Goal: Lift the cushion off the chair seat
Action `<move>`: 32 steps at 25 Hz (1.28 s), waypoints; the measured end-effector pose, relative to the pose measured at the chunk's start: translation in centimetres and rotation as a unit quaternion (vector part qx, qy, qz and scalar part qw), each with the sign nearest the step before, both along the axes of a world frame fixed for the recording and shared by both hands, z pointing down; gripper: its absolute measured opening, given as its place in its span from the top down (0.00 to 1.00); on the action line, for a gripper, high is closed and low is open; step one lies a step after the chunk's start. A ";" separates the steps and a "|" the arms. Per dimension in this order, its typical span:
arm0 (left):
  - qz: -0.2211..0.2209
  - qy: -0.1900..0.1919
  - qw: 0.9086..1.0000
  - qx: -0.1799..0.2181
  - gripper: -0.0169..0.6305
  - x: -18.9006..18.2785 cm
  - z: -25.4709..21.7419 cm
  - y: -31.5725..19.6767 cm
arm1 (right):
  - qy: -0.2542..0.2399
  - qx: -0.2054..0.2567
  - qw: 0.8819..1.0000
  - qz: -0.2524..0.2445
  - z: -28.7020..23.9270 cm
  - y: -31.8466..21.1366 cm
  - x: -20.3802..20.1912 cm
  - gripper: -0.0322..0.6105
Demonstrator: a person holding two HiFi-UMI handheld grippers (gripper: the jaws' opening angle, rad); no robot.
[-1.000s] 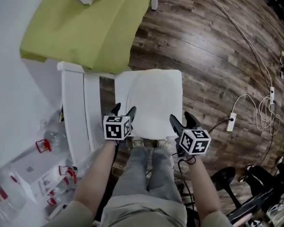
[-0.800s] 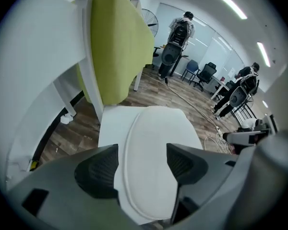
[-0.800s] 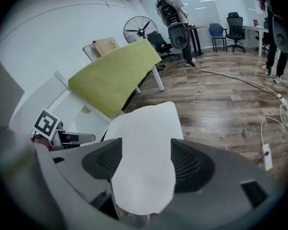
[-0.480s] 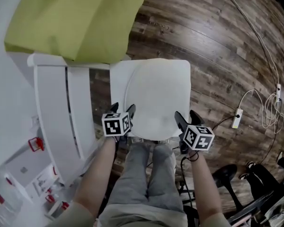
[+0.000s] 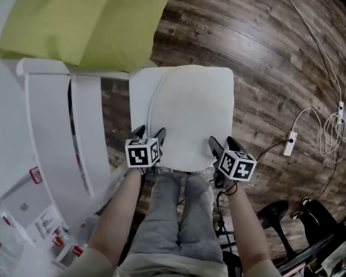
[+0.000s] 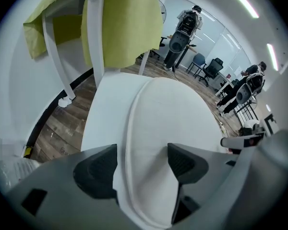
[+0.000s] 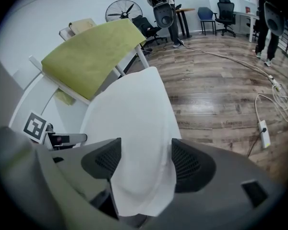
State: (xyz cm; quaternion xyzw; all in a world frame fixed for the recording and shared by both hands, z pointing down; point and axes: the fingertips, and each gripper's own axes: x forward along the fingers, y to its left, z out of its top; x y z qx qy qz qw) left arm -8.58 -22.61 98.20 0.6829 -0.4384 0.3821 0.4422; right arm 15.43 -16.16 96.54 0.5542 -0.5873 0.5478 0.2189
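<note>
A white cushion [image 5: 190, 111] lies flat on the white chair seat [image 5: 139, 100]. My left gripper [image 5: 150, 133] is open at the cushion's near left corner. In the left gripper view the cushion's [image 6: 177, 114] left edge seam runs between the spread jaws of that gripper [image 6: 141, 164], over the seat [image 6: 103, 123]. My right gripper [image 5: 222, 145] is open at the near right corner. In the right gripper view the cushion's [image 7: 134, 114] near end sits between the wide jaws of that gripper [image 7: 146, 162]. No pad visibly presses on the fabric.
A yellow-green cloth [image 5: 81, 22] drapes over a white frame behind the chair, with white rails [image 5: 52, 131] at the left. A power strip and cables [image 5: 288, 144] lie on the wood floor at the right. My legs [image 5: 179, 212] stand just before the seat.
Both grippers have come down toward the cushion's near corners. The chair now fills more of the head view.
</note>
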 end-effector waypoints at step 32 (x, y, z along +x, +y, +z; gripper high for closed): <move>0.037 0.029 0.995 0.085 0.90 1.3 -19.1 0.6 | 0.069 0.113 0.989 -0.069 -20.6 0.0 0.6 0.83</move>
